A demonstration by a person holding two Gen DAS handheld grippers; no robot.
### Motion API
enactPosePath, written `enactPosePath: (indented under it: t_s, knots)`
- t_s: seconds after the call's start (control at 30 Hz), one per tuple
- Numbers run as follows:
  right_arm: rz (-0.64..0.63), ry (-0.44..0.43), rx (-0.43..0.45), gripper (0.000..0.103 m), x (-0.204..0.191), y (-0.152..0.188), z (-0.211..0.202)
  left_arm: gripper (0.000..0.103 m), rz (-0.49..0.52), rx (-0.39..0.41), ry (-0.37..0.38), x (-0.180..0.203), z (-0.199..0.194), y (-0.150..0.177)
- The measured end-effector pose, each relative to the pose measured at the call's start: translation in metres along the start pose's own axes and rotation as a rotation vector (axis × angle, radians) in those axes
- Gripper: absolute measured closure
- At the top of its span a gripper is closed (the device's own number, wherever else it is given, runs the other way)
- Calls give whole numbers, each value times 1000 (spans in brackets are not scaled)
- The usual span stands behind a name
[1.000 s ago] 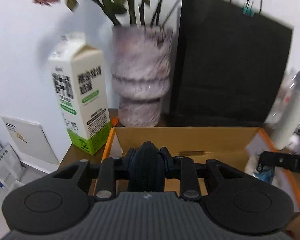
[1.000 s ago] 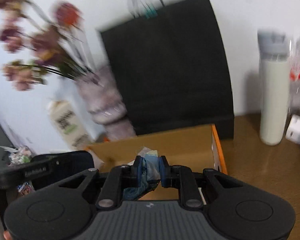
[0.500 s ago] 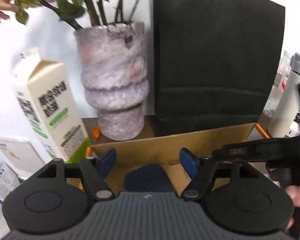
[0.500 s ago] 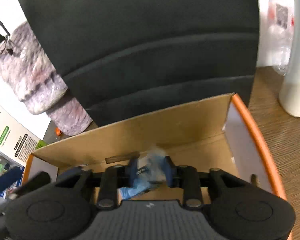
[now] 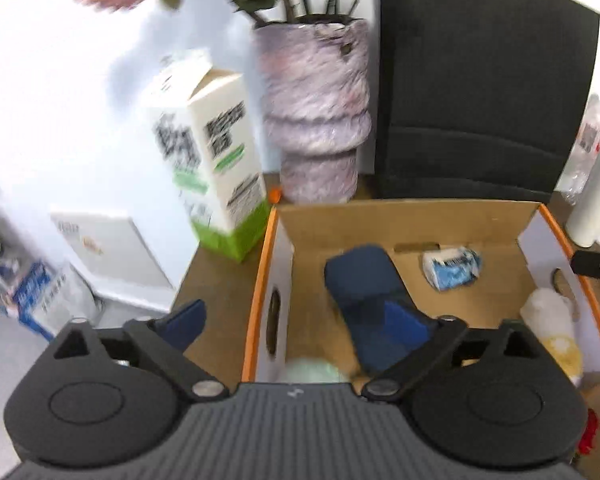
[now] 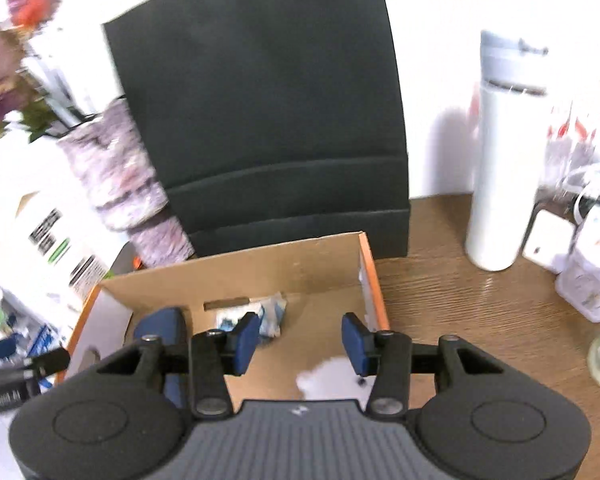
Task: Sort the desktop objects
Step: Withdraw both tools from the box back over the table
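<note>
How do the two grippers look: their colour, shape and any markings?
The left gripper and the right gripper look alike: matte black bodies with a ribbed grey centre plate bearing a small white mark, two round black discs at the sides, black link arms with silver pivot bolts, and blue pads inside the jaws. No cables show.

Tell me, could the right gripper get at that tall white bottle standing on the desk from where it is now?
Probably yes. The right gripper is open over the cardboard box, and the white bottle stands upright off to its right with bare desk between them.
</note>
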State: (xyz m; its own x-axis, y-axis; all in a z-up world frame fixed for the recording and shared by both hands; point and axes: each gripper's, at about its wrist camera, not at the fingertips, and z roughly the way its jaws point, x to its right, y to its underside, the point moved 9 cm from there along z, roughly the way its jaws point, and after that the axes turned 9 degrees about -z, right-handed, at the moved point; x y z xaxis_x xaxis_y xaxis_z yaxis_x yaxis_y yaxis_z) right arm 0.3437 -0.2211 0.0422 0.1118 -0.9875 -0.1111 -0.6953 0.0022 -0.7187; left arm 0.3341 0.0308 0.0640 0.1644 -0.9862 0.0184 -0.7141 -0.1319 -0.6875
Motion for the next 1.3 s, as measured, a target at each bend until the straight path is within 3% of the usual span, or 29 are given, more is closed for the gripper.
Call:
enactPosePath:
  t_s: [0.03, 0.1, 0.17, 0.27, 0.4, 0.53, 0.67, 0.77, 0.93, 1.13, 1.23, 1.3]
  knots:
    - [-25, -1, 16, 56, -4, 3, -9, 2, -2, 6, 2, -3, -7, 9]
    - [-83, -2, 52, 43, -11, 15, -30, 0, 8, 21, -10, -7, -19, 30]
    - [-136, -9, 88, 38, -16, 30, -47, 0, 13, 18, -13, -11, -28, 51]
    - [-196, -7, 119, 37, -20, 63, -70, 0, -9, 20, 37, -16, -44, 83]
    - [-200, -41, 167, 21, -24, 112, -96, 0, -17, 68, 93, -25, -63, 129]
    - [-241, -9, 180, 21, -25, 166, -112, 0, -82, 55, 135, -34, -73, 185]
    - [-235, -3, 188, 20, -25, 214, -130, 0, -102, 77, 56, -40, -89, 238]
    - [-227, 4, 236, 15, -30, 239, -149, 0, -83, 115, 47, -43, -107, 261]
    - [-222, 4, 324, 11, -35, 249, -178, 0, -43, 148, 115, -30, -120, 253]
    - [-304, 120, 526, 0, -39, 227, -209, 0, 14, 215, 181, 7, -114, 218]
    - [-359, 139, 521, 0, -37, 214, -203, 0, 39, 199, 172, 23, -93, 191]
    - [-353, 116, 462, 0, -26, 198, -187, 0, 83, 198, 193, 38, -82, 171]
